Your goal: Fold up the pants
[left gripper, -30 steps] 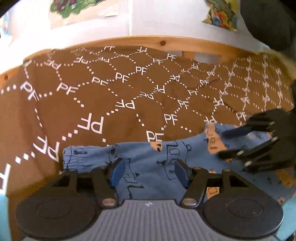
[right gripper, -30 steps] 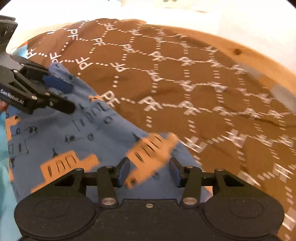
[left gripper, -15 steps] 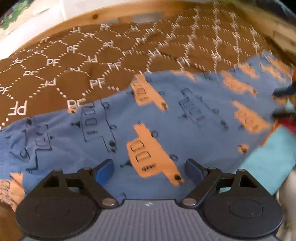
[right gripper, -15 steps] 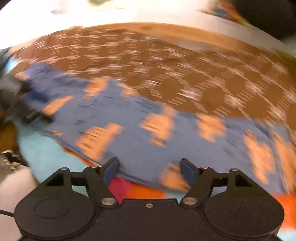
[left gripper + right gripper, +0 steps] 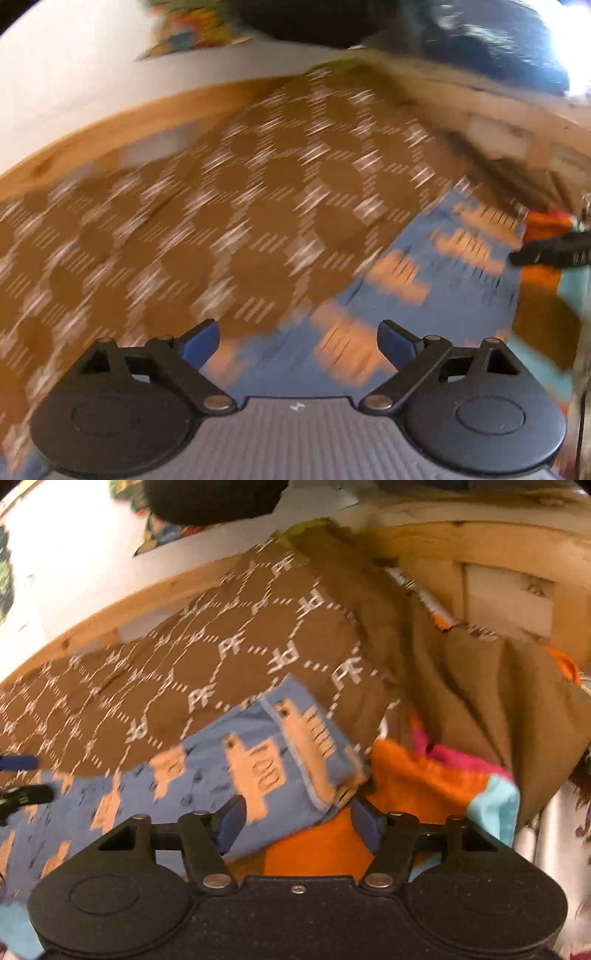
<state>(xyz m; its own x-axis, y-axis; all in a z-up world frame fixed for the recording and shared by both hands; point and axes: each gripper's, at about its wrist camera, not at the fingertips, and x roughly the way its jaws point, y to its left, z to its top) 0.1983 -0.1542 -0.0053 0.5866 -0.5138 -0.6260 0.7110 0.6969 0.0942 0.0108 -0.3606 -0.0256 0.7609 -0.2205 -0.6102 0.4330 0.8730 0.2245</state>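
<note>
The blue pants (image 5: 443, 295) with orange prints lie flat on the brown bedspread (image 5: 221, 221). My left gripper (image 5: 299, 343) hovers over their near edge with its jaws wide and still opening, and nothing is gripped. A black finger (image 5: 543, 253) of the right gripper shows at the pants' far right end. In the right wrist view the pants (image 5: 207, 775) end in a folded corner that lies between the jaws of my right gripper (image 5: 298, 821). These jaws are closing, and the pads stand apart from the cloth. The left gripper (image 5: 22, 779) shows at the left edge.
A wooden bed frame (image 5: 498, 542) runs behind and to the right of the bedspread (image 5: 258, 635). An orange, pink and turquoise cloth (image 5: 424, 782) lies under the pants' right end. Behind the bed a white wall (image 5: 92, 66) carries coloured pictures. The left wrist view is motion-blurred.
Both hands swept fast across the bed. The left gripper left the gathered leg cuff, passed over the pants and opened wider. The right gripper rolled and came to the pants' right end.
</note>
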